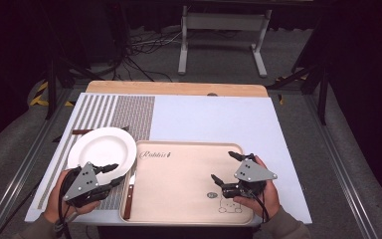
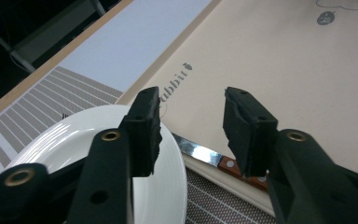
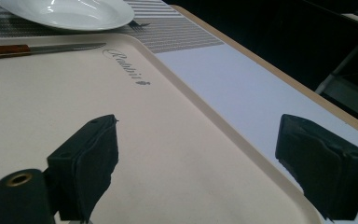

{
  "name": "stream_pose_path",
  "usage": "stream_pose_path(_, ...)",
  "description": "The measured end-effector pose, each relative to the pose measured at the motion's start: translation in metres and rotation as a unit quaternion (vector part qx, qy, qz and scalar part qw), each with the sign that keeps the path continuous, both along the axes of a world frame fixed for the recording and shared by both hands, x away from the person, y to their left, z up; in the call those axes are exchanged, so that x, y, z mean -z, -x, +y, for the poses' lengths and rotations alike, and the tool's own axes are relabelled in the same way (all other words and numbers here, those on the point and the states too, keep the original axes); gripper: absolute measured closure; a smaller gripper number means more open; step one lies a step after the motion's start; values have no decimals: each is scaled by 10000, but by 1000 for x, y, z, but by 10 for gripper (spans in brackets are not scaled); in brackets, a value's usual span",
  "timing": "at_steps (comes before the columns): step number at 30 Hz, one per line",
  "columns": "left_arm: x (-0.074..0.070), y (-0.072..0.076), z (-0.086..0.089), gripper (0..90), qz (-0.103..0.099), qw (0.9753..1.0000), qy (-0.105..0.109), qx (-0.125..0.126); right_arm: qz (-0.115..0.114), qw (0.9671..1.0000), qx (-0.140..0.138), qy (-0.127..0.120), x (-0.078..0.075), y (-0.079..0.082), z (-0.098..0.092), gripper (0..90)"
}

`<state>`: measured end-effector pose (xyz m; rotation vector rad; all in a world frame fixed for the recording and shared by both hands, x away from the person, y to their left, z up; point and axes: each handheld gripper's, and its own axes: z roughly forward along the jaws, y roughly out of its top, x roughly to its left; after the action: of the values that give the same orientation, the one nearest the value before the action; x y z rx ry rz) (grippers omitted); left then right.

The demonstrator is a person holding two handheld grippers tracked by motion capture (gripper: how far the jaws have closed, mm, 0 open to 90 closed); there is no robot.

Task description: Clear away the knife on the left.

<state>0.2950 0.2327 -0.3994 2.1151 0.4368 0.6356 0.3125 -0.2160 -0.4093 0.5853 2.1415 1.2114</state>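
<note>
A beige tray lies at the table's front middle, printed with a word and a small bear. A white plate rests on the striped placemat to its left. A knife with a wooden handle lies along the tray's left rim, also seen in the left gripper view as the knife and in the right gripper view as the knife. My left gripper hovers open over the plate's near edge. My right gripper stands wide open over the tray's right side, holding nothing.
A white mat covers the wooden table. A dark utensil handle pokes out from behind the plate. Beyond the table stand a grey frame and floor cables.
</note>
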Motion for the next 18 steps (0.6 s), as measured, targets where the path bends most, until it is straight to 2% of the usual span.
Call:
stream_pose_path(6,-1,1,4,364,-17,9998,152,-110,-23,10000,50,-33,0,0,-1,136)
stream_pose_path(10,-2,1,6,297,-100,9994,237,-216,-34,10000,64,-47,0,0,-1,134)
stream_pose_path(11,-2,2,6,275,-63,9993,302,-232,-27,10000,57,-40,0,0,-1,133)
stream_pose_path(18,-3,1,11,147,-133,9975,569,-399,-80,9999,63,-79,-2,1,-1,114)
